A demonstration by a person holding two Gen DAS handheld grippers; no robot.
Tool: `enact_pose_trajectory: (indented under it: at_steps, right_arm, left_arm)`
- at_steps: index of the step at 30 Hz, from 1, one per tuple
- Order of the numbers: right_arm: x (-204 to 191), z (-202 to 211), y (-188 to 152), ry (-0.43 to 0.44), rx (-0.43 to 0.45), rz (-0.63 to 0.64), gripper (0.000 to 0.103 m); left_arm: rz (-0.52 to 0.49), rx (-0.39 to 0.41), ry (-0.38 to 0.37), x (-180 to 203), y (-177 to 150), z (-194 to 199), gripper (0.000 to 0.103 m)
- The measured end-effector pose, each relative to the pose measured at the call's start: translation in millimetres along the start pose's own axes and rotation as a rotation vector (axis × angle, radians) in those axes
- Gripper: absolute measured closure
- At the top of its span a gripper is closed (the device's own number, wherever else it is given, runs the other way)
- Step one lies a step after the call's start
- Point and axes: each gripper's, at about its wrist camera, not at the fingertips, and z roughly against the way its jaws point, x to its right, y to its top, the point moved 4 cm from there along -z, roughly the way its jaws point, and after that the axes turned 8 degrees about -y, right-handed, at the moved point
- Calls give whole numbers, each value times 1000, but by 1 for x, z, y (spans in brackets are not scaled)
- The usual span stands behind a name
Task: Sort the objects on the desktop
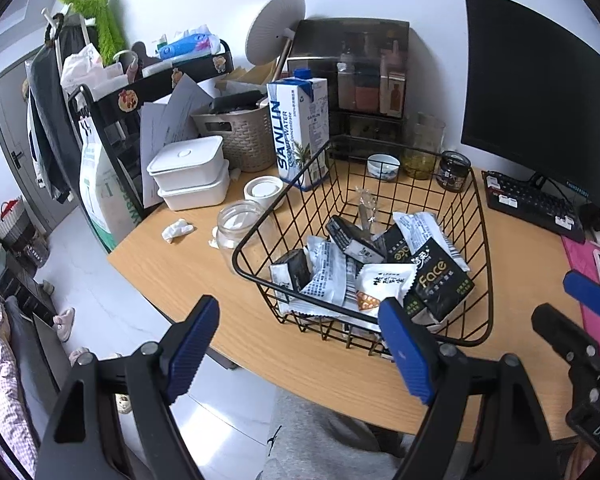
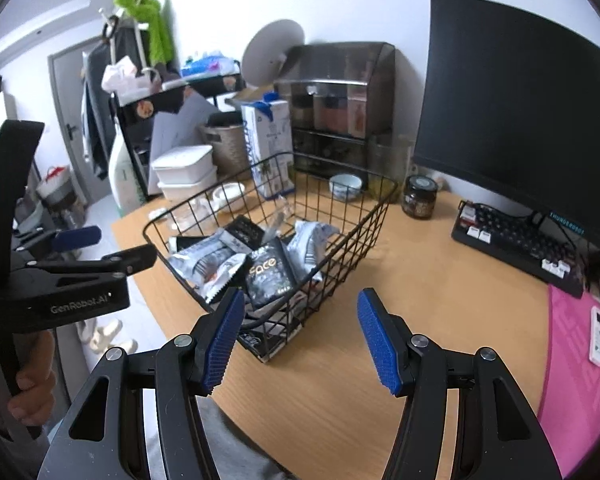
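Observation:
A black wire basket (image 1: pixel 236 257) (image 2: pixel 151 225) stands on the wooden desk (image 1: pixel 188 280), filled with several snack packets: a black "Face" pack (image 1: pixel 436 280) (image 2: pixel 268 276) and white wrappers (image 1: pixel 384 280). My left gripper (image 1: pixel 296 320) hovers open at the desk's near edge, just before the basket's front, with nothing between its fingers. My right gripper (image 2: pixel 300 300) is open too, empty, over bare desk at the basket's near right corner. Left of the basket sit a clear glass jar (image 1: pixel 236 224), a white lid (image 1: pixel 262 190) and a crumpled tissue (image 1: pixel 176 229).
Behind the basket stand a water carton (image 1: pixel 300 128), a small bowl (image 1: pixel 383 164), a drinking glass (image 1: pixel 424 148) and a dark jar (image 1: pixel 454 170). White food boxes (image 1: pixel 188 168) lie left. A keyboard (image 2: pixel 516 244), monitor (image 2: pixel 512 112) and pink mat (image 2: pixel 572 368) with a remote (image 2: pixel 598 334) fill the right.

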Motion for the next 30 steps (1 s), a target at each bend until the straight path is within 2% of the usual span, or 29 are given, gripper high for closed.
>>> enact_pose_trajectory:
  at_steps: [30]
  right_arm:
    - [-6,-5,-2,22,-20,-3,44]
  left_arm:
    - [15,-12,-5,-6,2,-3,20]
